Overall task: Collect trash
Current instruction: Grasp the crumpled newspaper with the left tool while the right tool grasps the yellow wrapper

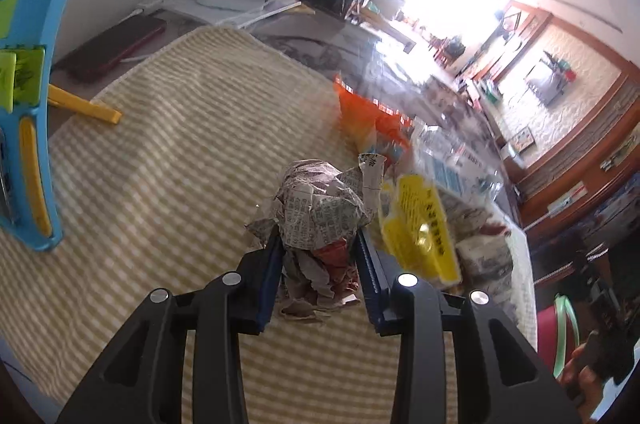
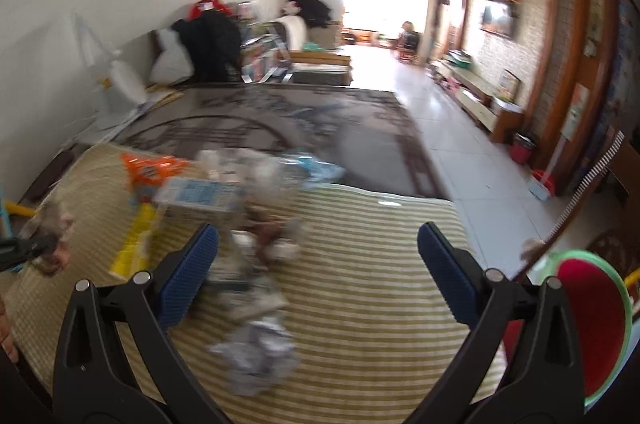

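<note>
- Left wrist view: the left gripper [image 1: 320, 260] has its blue fingers [image 1: 269, 288] pressed on both sides of a crumpled newspaper ball [image 1: 320, 212], gripping it just above the yellow checked mat [image 1: 160, 164].
- To the right of the ball lie a yellow wrapper [image 1: 420, 228], an orange snack bag [image 1: 364, 120] and a clear plastic package [image 1: 448, 160], close together along the mat's edge.
- A blue and yellow toy board [image 1: 28, 104] stands at the left; a red bin with a green rim [image 1: 560, 336] shows at the lower right.
- Right wrist view: the right gripper [image 2: 318, 264] has its fingers [image 2: 188, 272] spread wide, holding nothing.
- Blurred crumpled paper [image 2: 256, 356] lies on the mat [image 2: 380, 284] between them, nearer the left finger.
- The orange bag [image 2: 152, 168], clear package [image 2: 200, 196] and yellow wrapper [image 2: 136, 244] sit beyond; the red bin [image 2: 592, 324] is at the right edge.
</note>
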